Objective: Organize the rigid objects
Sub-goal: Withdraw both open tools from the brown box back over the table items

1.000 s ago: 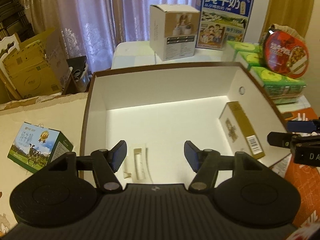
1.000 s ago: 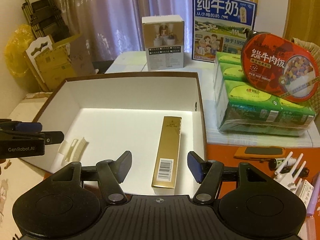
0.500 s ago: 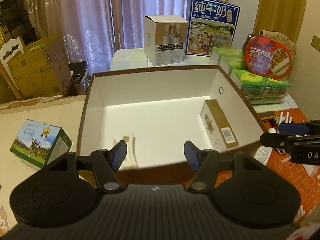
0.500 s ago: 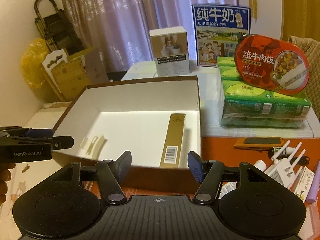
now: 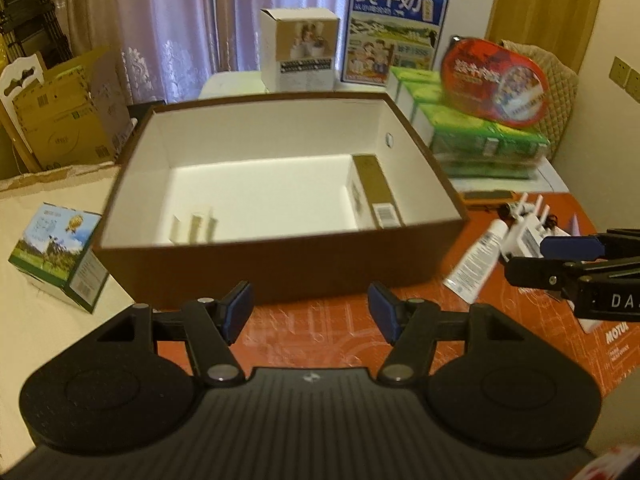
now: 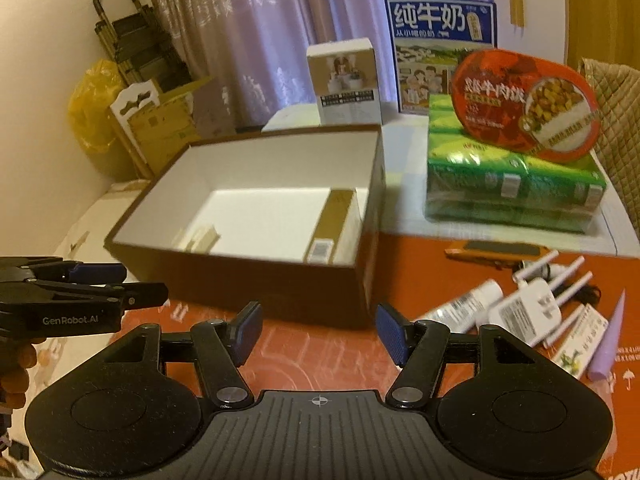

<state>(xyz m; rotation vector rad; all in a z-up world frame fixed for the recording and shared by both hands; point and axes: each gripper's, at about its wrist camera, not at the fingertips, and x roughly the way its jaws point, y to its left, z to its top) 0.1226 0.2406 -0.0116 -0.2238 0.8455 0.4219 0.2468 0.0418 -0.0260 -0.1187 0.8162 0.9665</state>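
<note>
A brown open box (image 5: 280, 268) with a white inside stands on the table; it also shows in the right wrist view (image 6: 248, 284). A long gold carton (image 5: 378, 190) lies along its right wall, and a small white insert (image 5: 194, 228) lies at its front left. My left gripper (image 5: 312, 316) is open and empty, in front of the box's near wall. My right gripper (image 6: 318, 336) is open and empty, in front of the box's near right corner. A white tube (image 6: 464, 306), a white antenna router (image 6: 532, 308) and a purple cone (image 6: 610, 340) lie to the right of the box.
A small milk carton box (image 5: 60, 256) sits left of the brown box. Green tissue packs (image 6: 512, 188) with a red meal tub (image 6: 524, 104) on top stand at the right. A white box (image 5: 298, 54) and a blue milk carton (image 5: 394, 32) stand behind.
Both grippers have drawn back out from over the box toward its near side. The gold carton and insert stay inside the box.
</note>
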